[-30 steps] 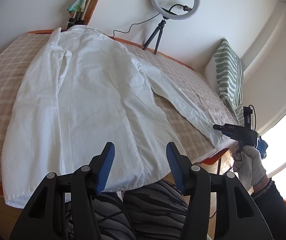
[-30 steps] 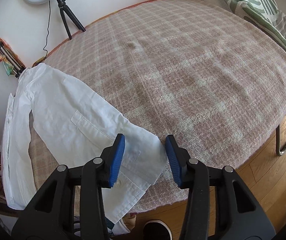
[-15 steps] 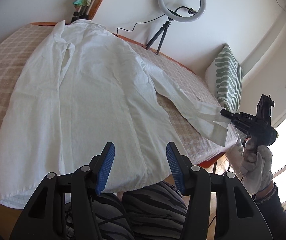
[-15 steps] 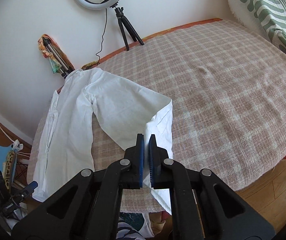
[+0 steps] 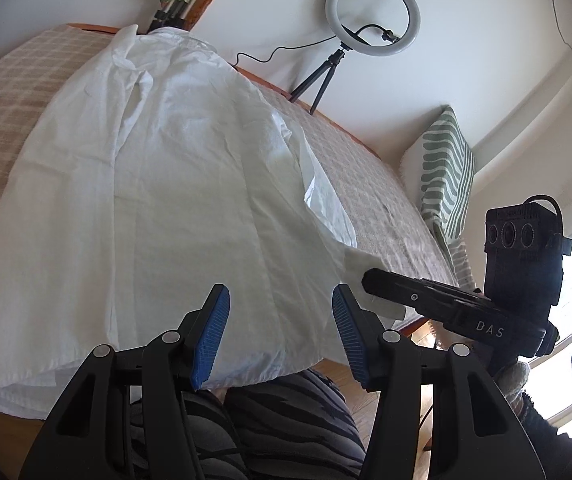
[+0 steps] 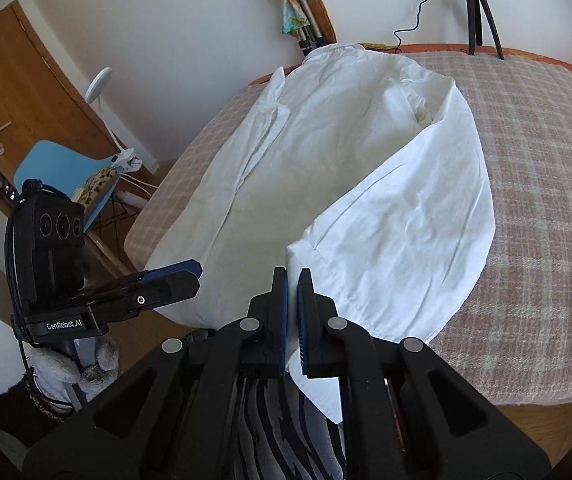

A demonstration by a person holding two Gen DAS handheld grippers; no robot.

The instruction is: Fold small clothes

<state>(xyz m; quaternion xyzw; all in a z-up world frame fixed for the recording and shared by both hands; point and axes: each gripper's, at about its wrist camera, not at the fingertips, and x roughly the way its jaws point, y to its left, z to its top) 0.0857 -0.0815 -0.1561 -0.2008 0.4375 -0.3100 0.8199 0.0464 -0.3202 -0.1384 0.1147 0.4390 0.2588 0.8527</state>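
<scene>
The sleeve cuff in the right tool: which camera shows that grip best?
The right wrist view. There the cuff sits pinched between the shut pads of the right tool, with the sleeve arcing back over the shirt. The left wrist view shows that tool from the side only, its tip covering the cuff.

The cuff end of the white cotton shirt's point(image 6: 326, 168) long sleeve point(image 6: 406, 232) disappears between the right gripper's point(image 6: 293, 320) closed blue pads. Its near hem point(image 5: 205, 376) drops out of sight over the near edge of the pink-and-cream checked blanket point(image 6: 546, 208). The tall black tripod point(image 6: 482, 12) at the far wall is cut off by the frame's top edge.
</scene>
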